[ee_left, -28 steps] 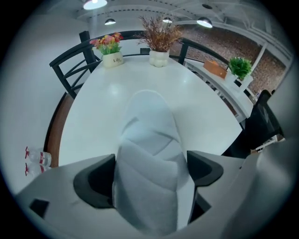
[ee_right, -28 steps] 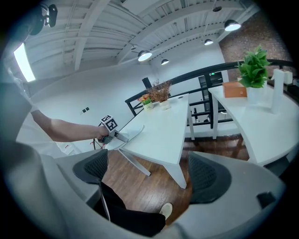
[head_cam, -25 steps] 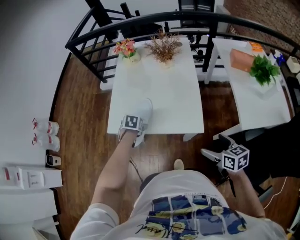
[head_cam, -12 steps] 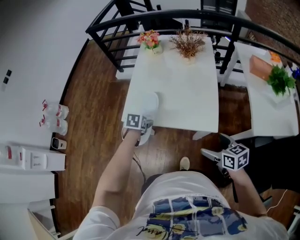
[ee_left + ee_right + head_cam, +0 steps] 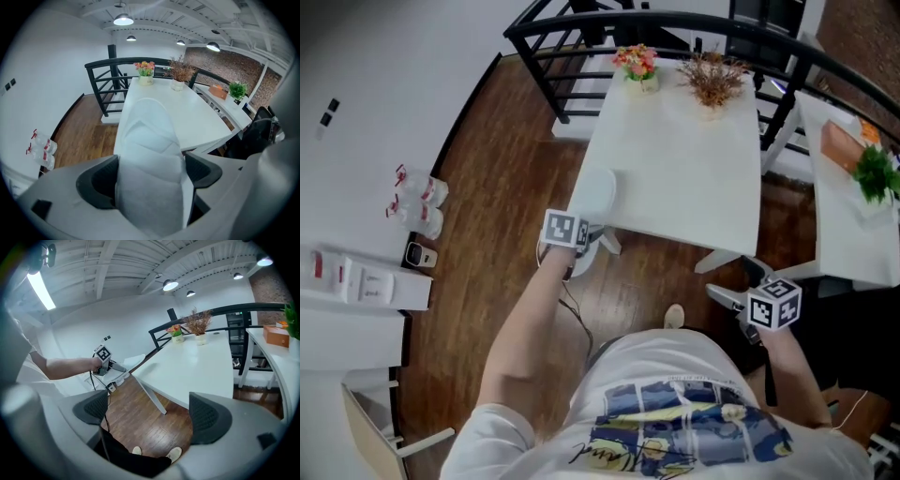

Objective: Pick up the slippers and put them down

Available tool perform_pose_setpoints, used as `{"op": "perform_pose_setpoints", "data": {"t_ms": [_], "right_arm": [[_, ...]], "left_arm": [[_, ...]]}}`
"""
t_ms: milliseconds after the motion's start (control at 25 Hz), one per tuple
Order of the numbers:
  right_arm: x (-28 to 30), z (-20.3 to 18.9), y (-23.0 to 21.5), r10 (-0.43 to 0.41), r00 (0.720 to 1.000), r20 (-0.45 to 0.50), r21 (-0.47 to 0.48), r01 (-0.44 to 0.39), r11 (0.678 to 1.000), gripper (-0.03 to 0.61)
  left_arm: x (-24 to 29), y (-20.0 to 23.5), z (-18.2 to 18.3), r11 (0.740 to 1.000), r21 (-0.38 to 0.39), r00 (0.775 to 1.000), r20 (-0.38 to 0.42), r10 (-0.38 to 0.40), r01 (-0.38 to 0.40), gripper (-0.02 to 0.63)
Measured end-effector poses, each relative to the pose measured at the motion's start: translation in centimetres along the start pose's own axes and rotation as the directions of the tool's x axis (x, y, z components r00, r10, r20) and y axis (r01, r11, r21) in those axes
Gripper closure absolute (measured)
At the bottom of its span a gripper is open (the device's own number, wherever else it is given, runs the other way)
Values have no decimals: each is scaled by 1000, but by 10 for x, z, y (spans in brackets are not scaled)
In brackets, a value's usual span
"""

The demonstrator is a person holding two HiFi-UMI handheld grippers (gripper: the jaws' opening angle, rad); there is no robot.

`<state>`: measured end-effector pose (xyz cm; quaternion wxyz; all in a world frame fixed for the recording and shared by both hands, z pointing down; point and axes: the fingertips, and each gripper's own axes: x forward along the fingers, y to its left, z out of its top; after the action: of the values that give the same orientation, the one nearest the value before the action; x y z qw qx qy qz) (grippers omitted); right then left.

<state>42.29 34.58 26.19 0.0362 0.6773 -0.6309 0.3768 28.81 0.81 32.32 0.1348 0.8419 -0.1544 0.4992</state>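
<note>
head view: the left gripper (image 5: 584, 240) is clamped on the heel end of a soft white fabric slipper (image 5: 594, 199). the slipper reaches out ahead of the gripper's jaws and over the near corner of the white rectangular table (image 5: 684, 178). the right gripper (image 5: 719, 295) is well apart from it, off the table's near edge and above the brown wooden floor (image 5: 506, 178).

left gripper view: the slipper (image 5: 149, 154) fills the gap between the two dark pads, which press on both its sides. its toe points away from the gripper, towards the table (image 5: 192, 112) beyond.

right gripper view: the right gripper (image 5: 152, 416) has its jaws wide apart with nothing between them; only the floor (image 5: 154, 423) shows in the gap. far ahead and to its left, the left gripper (image 5: 105, 363) carries the slipper (image 5: 134, 361) at the table's (image 5: 197, 366) corner.
</note>
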Motion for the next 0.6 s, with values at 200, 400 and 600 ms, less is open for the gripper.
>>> {"op": "perform_pose_setpoints", "data": {"t_ms": [200, 400, 600], "right_arm": [[33, 1, 55, 47, 999, -27, -57, -49, 997, 23], [77, -22, 118, 93, 995, -41, -96, -97, 991, 23], [120, -46, 201, 149, 985, -81, -132, -159, 978, 23]], "left_arm": [[-40, 51, -47, 997, -71, 999, 37, 26, -23, 176], [-71, 110, -111, 989, -137, 996, 67, 57, -47, 176], [-116, 181, -196, 972, -219, 991, 79, 105, -86, 178]]}}
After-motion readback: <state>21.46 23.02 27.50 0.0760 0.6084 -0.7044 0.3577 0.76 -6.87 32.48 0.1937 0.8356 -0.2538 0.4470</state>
